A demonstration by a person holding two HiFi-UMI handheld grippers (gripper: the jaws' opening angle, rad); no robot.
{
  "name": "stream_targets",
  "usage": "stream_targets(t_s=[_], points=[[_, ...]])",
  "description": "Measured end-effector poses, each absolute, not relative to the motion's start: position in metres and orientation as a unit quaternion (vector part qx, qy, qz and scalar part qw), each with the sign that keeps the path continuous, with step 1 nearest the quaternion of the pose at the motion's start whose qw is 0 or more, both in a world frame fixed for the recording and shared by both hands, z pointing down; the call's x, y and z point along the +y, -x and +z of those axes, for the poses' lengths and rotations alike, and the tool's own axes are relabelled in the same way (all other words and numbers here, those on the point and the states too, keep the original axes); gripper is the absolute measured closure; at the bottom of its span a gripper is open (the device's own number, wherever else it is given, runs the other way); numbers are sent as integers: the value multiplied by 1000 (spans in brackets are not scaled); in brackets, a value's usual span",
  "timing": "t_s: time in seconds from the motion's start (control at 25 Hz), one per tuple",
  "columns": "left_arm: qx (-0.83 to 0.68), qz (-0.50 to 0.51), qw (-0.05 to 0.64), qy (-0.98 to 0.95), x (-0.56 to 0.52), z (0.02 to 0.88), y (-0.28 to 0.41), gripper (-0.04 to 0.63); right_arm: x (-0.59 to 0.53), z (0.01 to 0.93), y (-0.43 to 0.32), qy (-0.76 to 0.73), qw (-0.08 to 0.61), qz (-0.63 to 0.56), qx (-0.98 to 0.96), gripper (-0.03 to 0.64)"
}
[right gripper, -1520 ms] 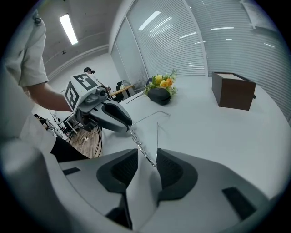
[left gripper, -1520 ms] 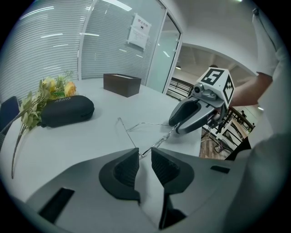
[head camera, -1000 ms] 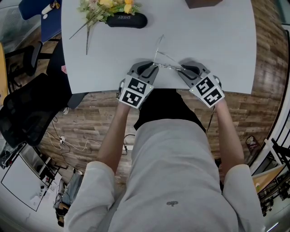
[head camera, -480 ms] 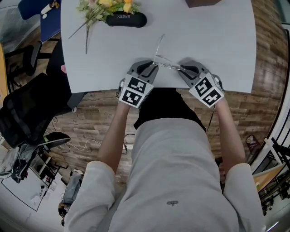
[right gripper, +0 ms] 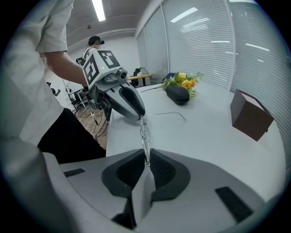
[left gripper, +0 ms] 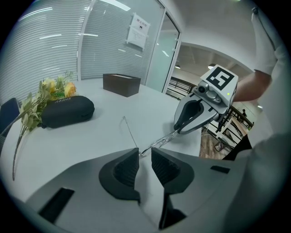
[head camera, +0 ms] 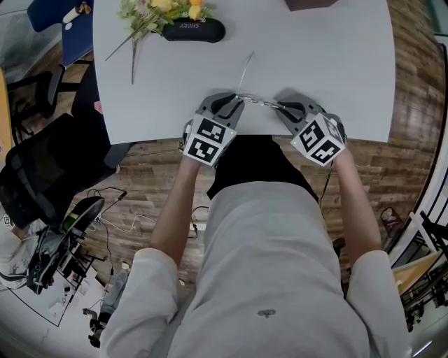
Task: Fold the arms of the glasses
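Thin wire-framed glasses (head camera: 259,102) hang between my two grippers over the near edge of the white table (head camera: 336,77). My left gripper (head camera: 238,102) pinches one end of the frame at the hinge (left gripper: 142,151). From that end an unfolded arm (head camera: 246,70) sticks out across the table. My right gripper (head camera: 281,106) holds the other end, with the frame edge-on (right gripper: 144,132) between its pads. Its jaws have just been closing, and the pads now press on the frame. In the right gripper view the left gripper (right gripper: 138,116) grips the far end.
A black glasses case (head camera: 194,30) and a bunch of yellow flowers (head camera: 157,12) lie at the far left of the table. A brown box (head camera: 311,4) stands at the far edge. A black office chair (head camera: 42,168) is left of the table.
The right gripper has rolled slightly and its jaws have closed onto the frame. The glasses now look flatter and thinner between the grippers. The left gripper has not moved.
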State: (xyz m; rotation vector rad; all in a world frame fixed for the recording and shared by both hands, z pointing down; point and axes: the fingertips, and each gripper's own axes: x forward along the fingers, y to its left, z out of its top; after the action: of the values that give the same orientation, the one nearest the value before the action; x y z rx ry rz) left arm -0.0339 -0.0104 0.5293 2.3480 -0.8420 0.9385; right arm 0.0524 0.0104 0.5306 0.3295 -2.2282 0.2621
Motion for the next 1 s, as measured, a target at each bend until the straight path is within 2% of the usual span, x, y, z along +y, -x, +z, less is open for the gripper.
stream_targets(t_s=[0.28, 1.0], points=[[-290, 355, 214, -863, -12, 531, 31, 488, 11, 532, -55, -124, 430, 92, -890, 589], [-228, 386, 142, -882, -24, 529, 18, 396, 13, 532, -58, -93, 449, 65, -886, 592]])
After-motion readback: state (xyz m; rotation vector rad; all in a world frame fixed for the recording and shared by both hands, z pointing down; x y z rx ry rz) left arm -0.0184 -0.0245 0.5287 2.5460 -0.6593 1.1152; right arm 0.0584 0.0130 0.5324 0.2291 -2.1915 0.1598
